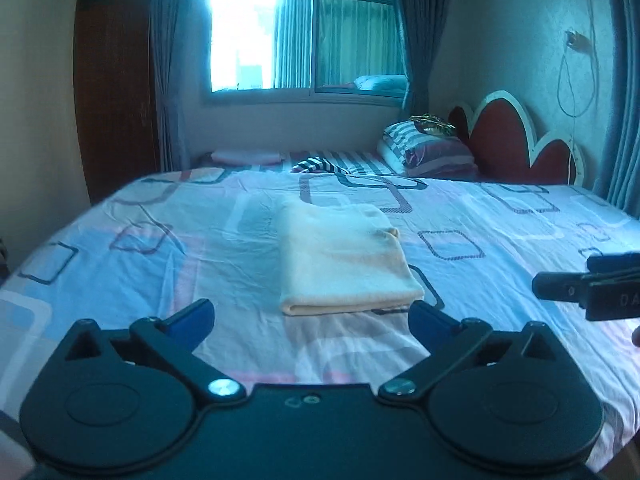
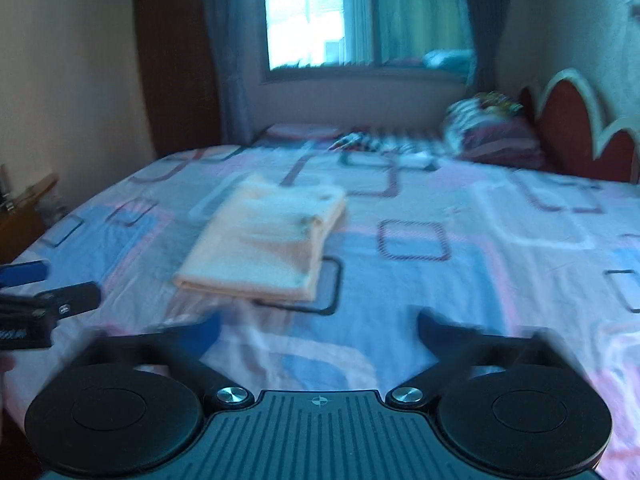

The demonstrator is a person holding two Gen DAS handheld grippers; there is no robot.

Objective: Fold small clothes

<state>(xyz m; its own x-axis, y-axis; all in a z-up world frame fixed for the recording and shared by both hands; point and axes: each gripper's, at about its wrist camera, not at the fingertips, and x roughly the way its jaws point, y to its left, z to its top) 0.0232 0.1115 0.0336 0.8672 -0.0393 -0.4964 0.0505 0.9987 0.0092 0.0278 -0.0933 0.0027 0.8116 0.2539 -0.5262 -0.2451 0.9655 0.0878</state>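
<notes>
Inspection of the fold: the cream garment (image 1: 344,256) lies on the patterned bedsheet (image 1: 120,264) as a flat rectangle of at least 2 layers, its rounded folded edge toward the cameras and a small corner peeking out on its right side. It sits near the middle of the bed, well apart from the striped pillows (image 1: 424,148) by the red headboard (image 1: 516,136).

The left gripper (image 1: 312,320) hangs short of the garment's near edge with its jaws spread wide and nothing between them. The right gripper (image 2: 320,330) is likewise spread and empty, the garment lying ahead and to its left (this view is blurred, so fine detail of the cloth is uncertain).

Judgement: the fold appears complete or nearly so, and the step in hand is release and check. To do it well, keep both grippers clear of the cloth so no fingertip drags the top layer. If 1 more fold or a tidy of the loose corner is wanted, approach low, pinch only the top edge, and lay it over evenly.
</notes>
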